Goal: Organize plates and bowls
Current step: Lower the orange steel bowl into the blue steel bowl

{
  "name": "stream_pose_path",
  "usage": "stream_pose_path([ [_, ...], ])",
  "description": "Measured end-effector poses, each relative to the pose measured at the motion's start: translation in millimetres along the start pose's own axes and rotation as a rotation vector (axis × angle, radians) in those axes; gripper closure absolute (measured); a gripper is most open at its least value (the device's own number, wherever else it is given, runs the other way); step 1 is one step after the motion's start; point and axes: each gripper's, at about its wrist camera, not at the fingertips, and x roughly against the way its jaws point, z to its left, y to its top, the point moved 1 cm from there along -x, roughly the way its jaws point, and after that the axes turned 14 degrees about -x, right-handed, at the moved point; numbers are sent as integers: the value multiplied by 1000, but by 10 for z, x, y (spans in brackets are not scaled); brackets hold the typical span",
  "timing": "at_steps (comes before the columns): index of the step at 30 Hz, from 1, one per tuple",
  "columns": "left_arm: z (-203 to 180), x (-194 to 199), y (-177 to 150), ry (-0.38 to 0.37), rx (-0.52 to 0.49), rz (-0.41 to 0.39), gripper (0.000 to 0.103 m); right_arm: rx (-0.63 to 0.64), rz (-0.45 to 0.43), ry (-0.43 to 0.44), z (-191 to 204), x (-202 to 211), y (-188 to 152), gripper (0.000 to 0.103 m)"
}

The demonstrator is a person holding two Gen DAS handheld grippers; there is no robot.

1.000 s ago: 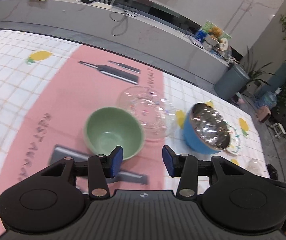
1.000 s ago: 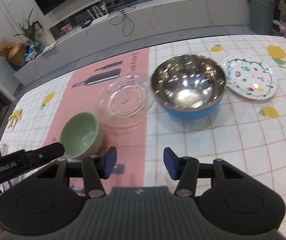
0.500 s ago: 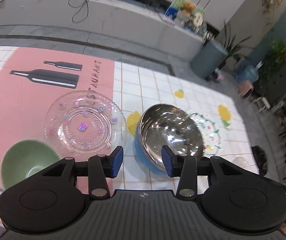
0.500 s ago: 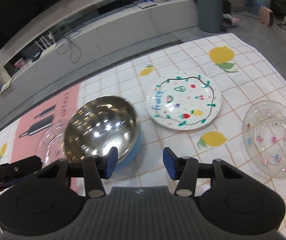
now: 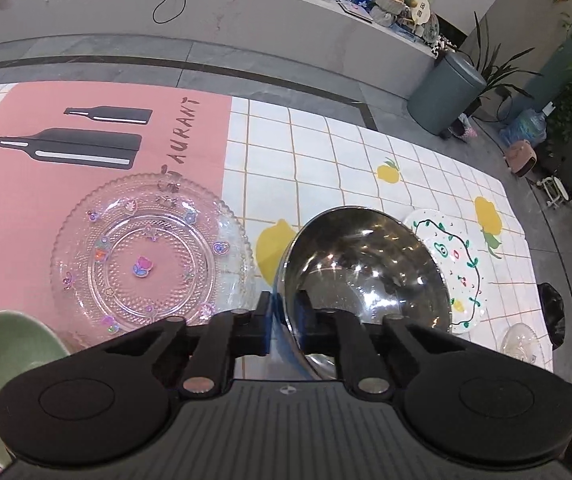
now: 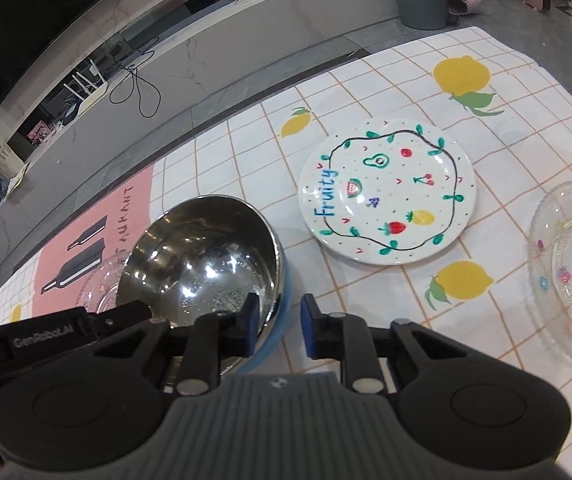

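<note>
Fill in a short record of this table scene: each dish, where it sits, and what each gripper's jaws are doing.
steel bowl: on the cloth, between glass plate and fruit plate
green bowl: left of the glass plate, nearer the camera
second glass plate: right of the fruit plate
left gripper: jaws shut on the steel bowl's left rim
right gripper: jaws closing, the bowl's right rim between them, not yet pressed
</note>
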Motion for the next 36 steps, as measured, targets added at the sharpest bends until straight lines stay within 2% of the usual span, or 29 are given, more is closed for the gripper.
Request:
stream_pose_path([
  [7, -49, 127, -30, 17, -8, -2, 93, -10, 2, -1, -3, 103, -24, 92],
  [20, -274, 1005, -293, 70, -23, -97, 93, 23, -29, 87, 38, 857, -367, 92],
  [29, -389, 1679, -692, 103, -20, -150, 93, 46, -30, 193, -21, 1499, -743, 92],
  [36, -298, 1997, -1085, 108, 49, -173, 92, 79, 29, 257, -94, 1722, -1071, 92],
])
